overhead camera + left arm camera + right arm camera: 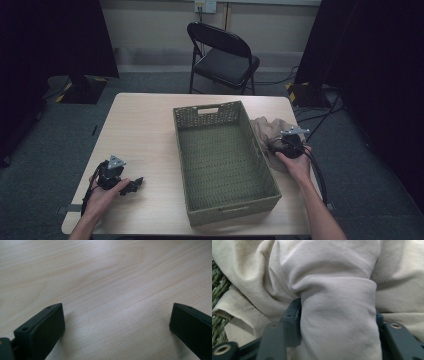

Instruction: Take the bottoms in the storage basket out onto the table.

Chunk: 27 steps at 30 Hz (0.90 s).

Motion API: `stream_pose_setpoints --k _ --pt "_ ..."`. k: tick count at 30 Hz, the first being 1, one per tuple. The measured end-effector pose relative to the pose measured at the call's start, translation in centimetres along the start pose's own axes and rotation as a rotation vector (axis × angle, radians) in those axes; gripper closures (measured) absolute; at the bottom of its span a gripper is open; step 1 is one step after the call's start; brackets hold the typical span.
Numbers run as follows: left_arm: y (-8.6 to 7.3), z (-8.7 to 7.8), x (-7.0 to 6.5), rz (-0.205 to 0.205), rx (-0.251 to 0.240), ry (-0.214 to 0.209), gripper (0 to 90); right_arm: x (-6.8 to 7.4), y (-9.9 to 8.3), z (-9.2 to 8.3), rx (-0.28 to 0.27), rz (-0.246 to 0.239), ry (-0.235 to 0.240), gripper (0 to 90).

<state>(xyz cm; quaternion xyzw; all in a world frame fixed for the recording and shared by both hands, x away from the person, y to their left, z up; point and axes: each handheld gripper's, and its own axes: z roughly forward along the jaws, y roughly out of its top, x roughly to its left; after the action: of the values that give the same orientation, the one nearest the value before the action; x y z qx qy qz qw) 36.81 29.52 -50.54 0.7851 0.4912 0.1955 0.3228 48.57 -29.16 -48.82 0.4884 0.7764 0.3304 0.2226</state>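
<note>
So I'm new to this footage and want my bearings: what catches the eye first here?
A large olive-green woven basket sits empty mid-table. Just right of it lies a crumpled beige cloth, a fold of which fills the right claw. The left claw stands open above bare pale wooden tabletop at the near left.
</note>
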Motion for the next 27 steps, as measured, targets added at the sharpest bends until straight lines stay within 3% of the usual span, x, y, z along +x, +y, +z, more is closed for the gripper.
stream_pose_setpoints --k 5,6,16,20,21,27 --pt "0.1 0.0 -0.1 -0.004 0.009 0.009 0.0 -0.1 0.0 -0.1 0.002 0.007 -0.008 35.1" --pt "0.1 -0.1 -0.1 -0.003 0.014 0.011 0.1 -0.1 0.0 -0.2 0.001 0.014 -0.001 30.1" --pt "0.2 -0.4 -0.2 -0.006 0.027 0.011 4.8 -0.4 0.0 -1.3 -0.001 0.029 0.020 21.9" --pt "0.2 -0.6 -0.3 0.002 0.023 0.009 9.5 -0.6 0.1 -2.3 0.002 0.043 0.014 18.0" --pt "0.2 -0.7 -0.3 0.005 0.011 0.006 16.2 -0.6 0.2 -3.0 0.003 0.039 0.006 15.0" --pt "0.2 -0.7 -0.3 0.003 0.009 0.018 15.6 -0.9 -0.4 -5.0 -0.032 0.061 0.005 14.1"
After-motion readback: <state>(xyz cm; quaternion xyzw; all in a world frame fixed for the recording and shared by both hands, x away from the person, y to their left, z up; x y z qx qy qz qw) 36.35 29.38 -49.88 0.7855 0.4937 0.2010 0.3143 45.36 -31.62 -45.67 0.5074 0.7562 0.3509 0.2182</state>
